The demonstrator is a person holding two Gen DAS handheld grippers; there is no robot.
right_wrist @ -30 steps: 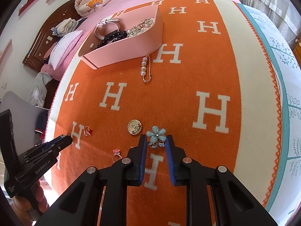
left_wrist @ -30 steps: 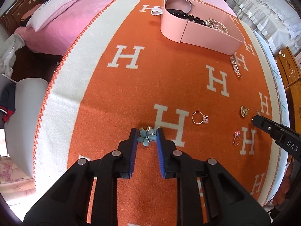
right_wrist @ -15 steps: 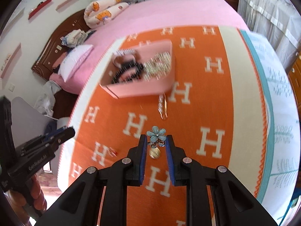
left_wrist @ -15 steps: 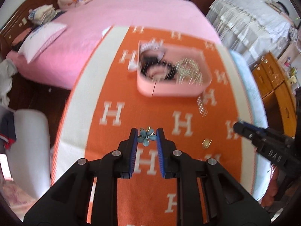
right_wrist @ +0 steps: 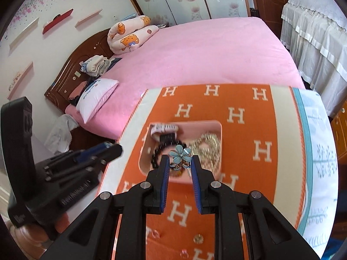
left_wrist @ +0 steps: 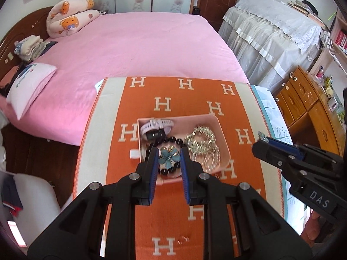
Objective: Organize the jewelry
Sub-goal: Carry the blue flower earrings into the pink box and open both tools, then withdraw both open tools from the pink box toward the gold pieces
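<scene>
My left gripper [left_wrist: 167,158] is shut on a blue flower earring [left_wrist: 169,156], held high above the pink jewelry box [left_wrist: 223,143]. My right gripper [right_wrist: 179,160] is shut on a matching blue flower earring [right_wrist: 180,153], also above the pink box [right_wrist: 218,130]. The box holds a white watch [left_wrist: 156,125], a black bead bracelet [left_wrist: 171,139] and gold chains [left_wrist: 201,140]. The right gripper also shows at the right of the left wrist view [left_wrist: 263,139], the left gripper at the left of the right wrist view [right_wrist: 112,149].
The box sits on an orange blanket with white H letters [left_wrist: 164,104] over a table. A gold round brooch [right_wrist: 197,238] and rings [right_wrist: 155,234] lie on the blanket near me. A pink bed [left_wrist: 141,43] lies beyond, a wooden dresser [left_wrist: 308,108] at right.
Both grippers have risen from the blanket with their flower earrings and moved forward until they hang over the pink box. The loose pieces now lie below and behind the fingers.
</scene>
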